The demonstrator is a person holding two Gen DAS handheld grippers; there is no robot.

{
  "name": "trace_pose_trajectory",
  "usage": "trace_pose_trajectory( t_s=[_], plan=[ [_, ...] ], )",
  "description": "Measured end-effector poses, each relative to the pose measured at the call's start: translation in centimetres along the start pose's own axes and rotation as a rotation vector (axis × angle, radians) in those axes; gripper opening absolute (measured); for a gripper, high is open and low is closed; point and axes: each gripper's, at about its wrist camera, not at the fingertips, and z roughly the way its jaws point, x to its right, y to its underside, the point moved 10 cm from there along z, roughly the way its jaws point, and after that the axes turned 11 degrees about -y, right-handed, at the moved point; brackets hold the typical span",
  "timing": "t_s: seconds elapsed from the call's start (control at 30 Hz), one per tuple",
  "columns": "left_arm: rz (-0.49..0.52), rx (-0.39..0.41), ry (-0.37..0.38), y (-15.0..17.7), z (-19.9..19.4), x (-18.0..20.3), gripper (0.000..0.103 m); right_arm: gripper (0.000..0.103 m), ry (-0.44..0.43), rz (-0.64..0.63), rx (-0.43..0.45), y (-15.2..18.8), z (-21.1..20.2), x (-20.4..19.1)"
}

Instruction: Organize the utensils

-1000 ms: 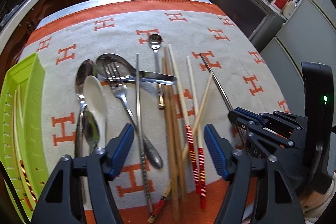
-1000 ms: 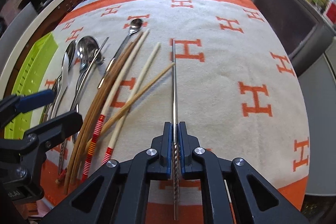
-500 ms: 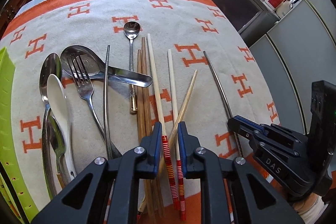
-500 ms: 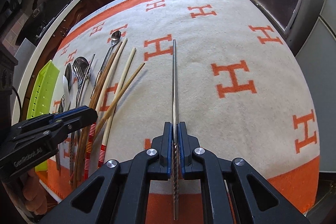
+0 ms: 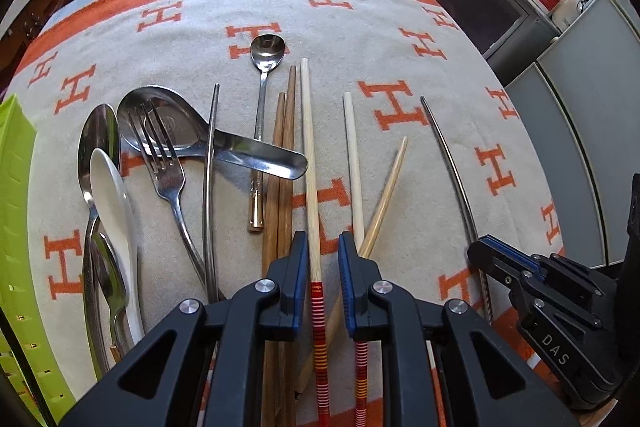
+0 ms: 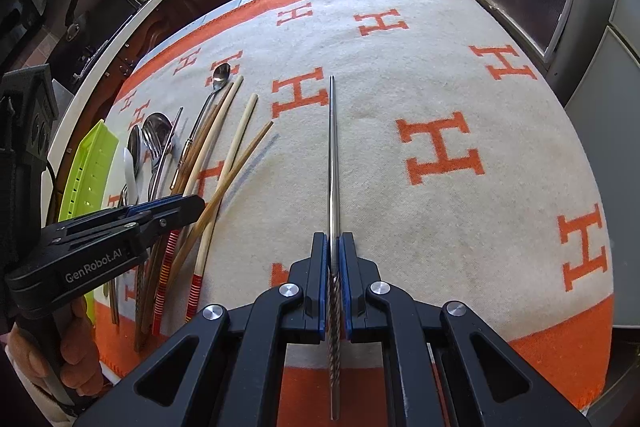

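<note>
Utensils lie on an orange-and-cream cloth [image 5: 400,39]. My left gripper [image 5: 319,255] stands narrowly open around a pale chopstick with red stripes [image 5: 310,163], its pads not touching it. A second striped chopstick [image 5: 352,155], a bamboo chopstick [image 5: 386,195] and two brown chopsticks [image 5: 280,187] lie beside it. My right gripper [image 6: 333,247] is shut on a metal chopstick [image 6: 332,155] that points away over the cloth; it also shows in the left wrist view [image 5: 456,163].
At the left lie a ladle [image 5: 168,123], a fork [image 5: 160,155], a white spoon [image 5: 112,195], metal spoons [image 5: 96,135], a long-handled spoon [image 5: 267,47] and another metal chopstick [image 5: 210,167]. A green tray [image 5: 16,207] stands at the far left edge.
My left gripper closed from wide open to a narrow gap around the striped chopstick and moved forward. My right gripper kept its hold on the metal chopstick and shifted right.
</note>
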Motion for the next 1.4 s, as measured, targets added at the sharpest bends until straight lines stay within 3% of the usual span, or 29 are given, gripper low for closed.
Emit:
trace_pose_trajectory(
  t_s=[0.03, 0.07, 0.3, 0.47, 0.77, 0.93, 1.1, 1.27, 1.4],
  plan=[
    [0.007, 0.006, -0.016, -0.1, 0.1, -0.1, 0.004, 0.006, -0.001, 0.001, 0.0, 0.0, 0.0, 0.0],
    [0.009, 0.01, -0.034, -0.1, 0.1, -0.1, 0.003, 0.006, -0.001, 0.002, 0.001, 0.0, 0.0, 0.0],
    [-0.012, 0.034, -0.01, -0.1, -1.6, -0.6, 0.003, 0.006, -0.016, 0.019, -0.003, -0.1, -0.2, 0.0],
    [-0.018, 0.08, -0.001, 0.3, -4.9, -1.8, 0.003, 0.006, -0.08, 0.043, 0.01, -0.7, -1.2, -1.0],
    [-0.105, 0.165, -0.082, 1.5, -11.6, -8.9, 0.003, 0.006, -0.184, 0.01, 0.028, -2.0, -3.5, -6.2],
    [-0.191, 0.214, -0.164, 2.5, -14.9, -15.3, 0.003, 0.005, -0.249, -0.04, 0.042, -3.0, -4.8, -11.4],
    [-0.26, 0.249, -0.254, 3.1, -16.8, -21.3, 0.003, 0.005, -0.321, -0.129, 0.04, -4.6, -5.6, -19.2],
    [-0.294, 0.232, -0.298, 3.7, -16.2, -25.9, 0.003, 0.005, -0.368, -0.191, -0.014, -5.5, -3.7, -27.3],
    [-0.317, 0.177, -0.284, 4.4, -13.6, -27.9, 0.003, 0.005, -0.36, -0.238, -0.077, -5.2, -0.1, -32.9]
  ],
)
